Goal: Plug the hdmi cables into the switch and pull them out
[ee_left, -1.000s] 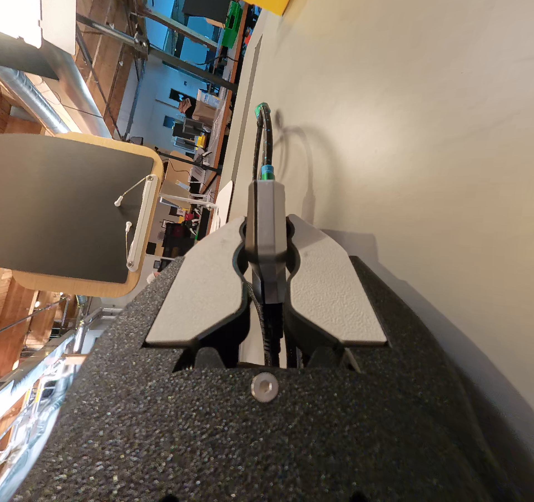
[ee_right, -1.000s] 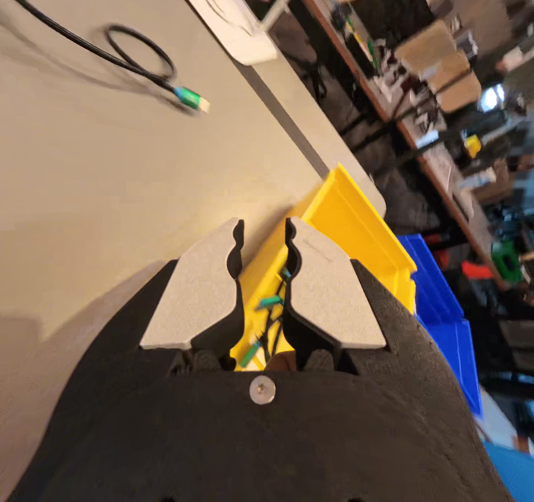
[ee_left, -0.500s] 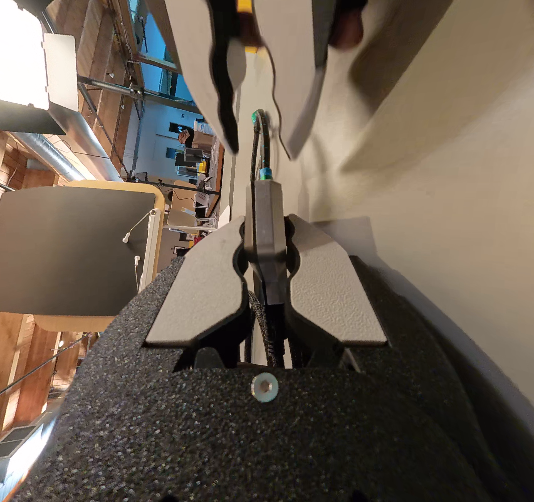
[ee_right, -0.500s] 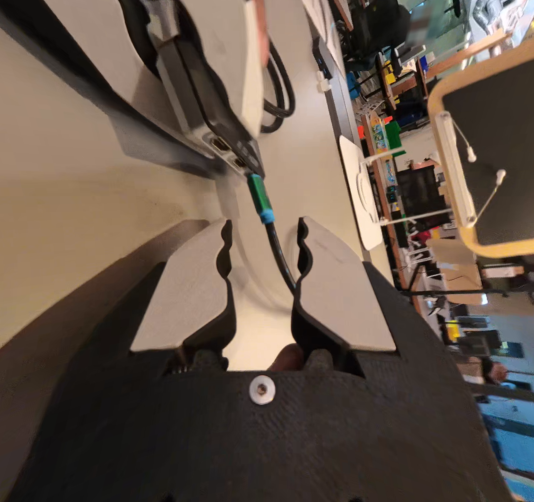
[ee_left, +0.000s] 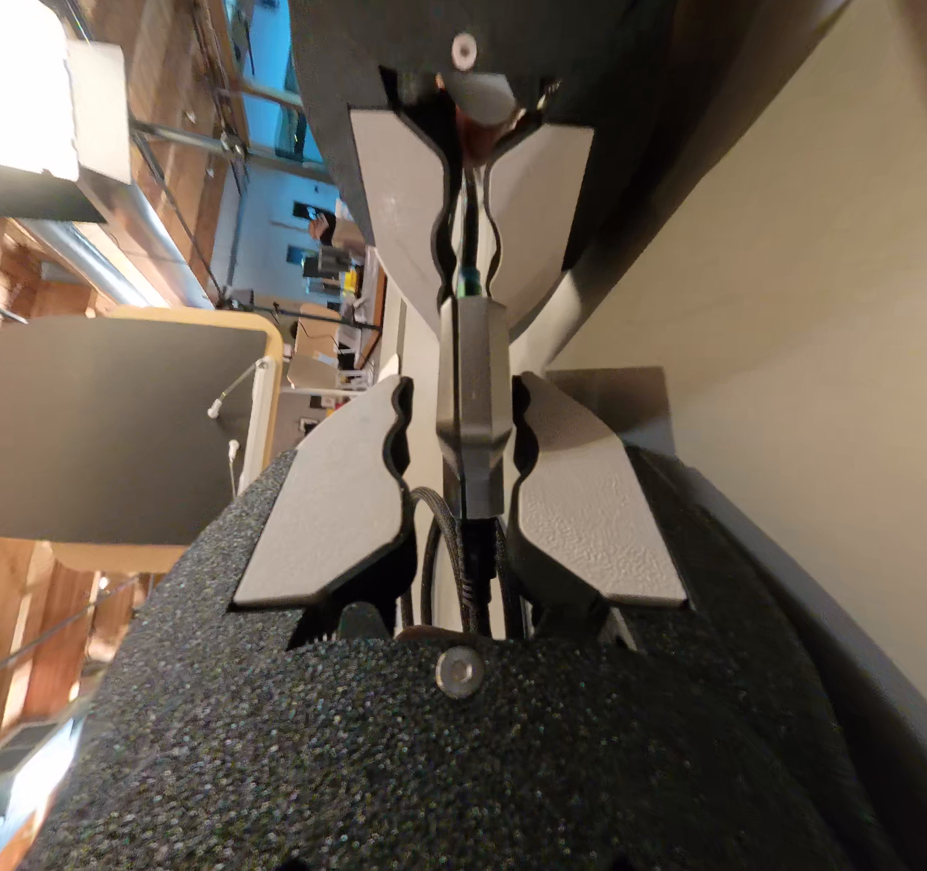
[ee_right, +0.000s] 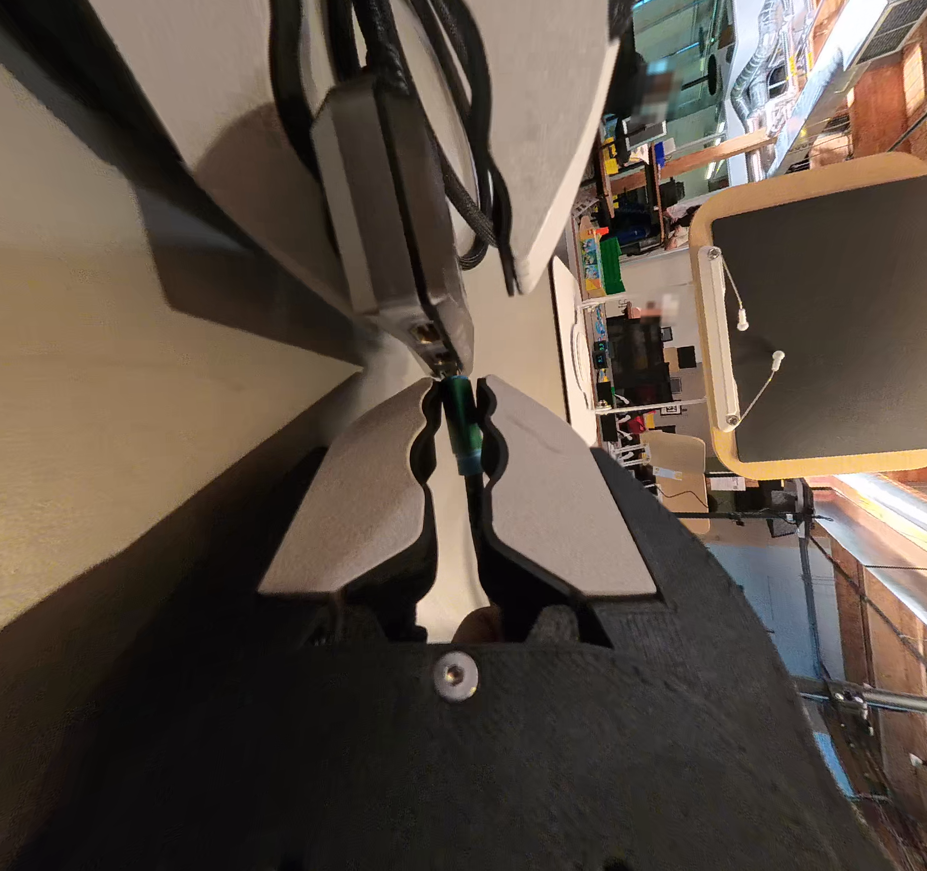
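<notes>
In the left wrist view my left gripper (ee_left: 461,383) is open around the grey HDMI switch (ee_left: 474,395). There is a clear gap between the left pad and the switch, and the right pad lies close against it. My right gripper (ee_right: 456,385) is shut on the green HDMI plug (ee_right: 461,425), whose tip sits at a port on the switch's end (ee_right: 426,335). The left wrist view shows the right gripper's fingers (ee_left: 401,205) coming from above, closed on the same plug (ee_left: 469,285). Black braided cables (ee_left: 436,546) leave the switch's back end.
The beige table (ee_left: 752,295) runs along one side. A black board with a wooden rim (ee_right: 822,320) stands beyond the table edge, near a white flat pad (ee_right: 567,345). A cluttered workshop lies behind. The tips of both grippers are at nearly the same place.
My left gripper's jaws opened off the switch they were gripping. My right gripper swung in from the yellow bin, moved up to the switch and closed on the green plug.
</notes>
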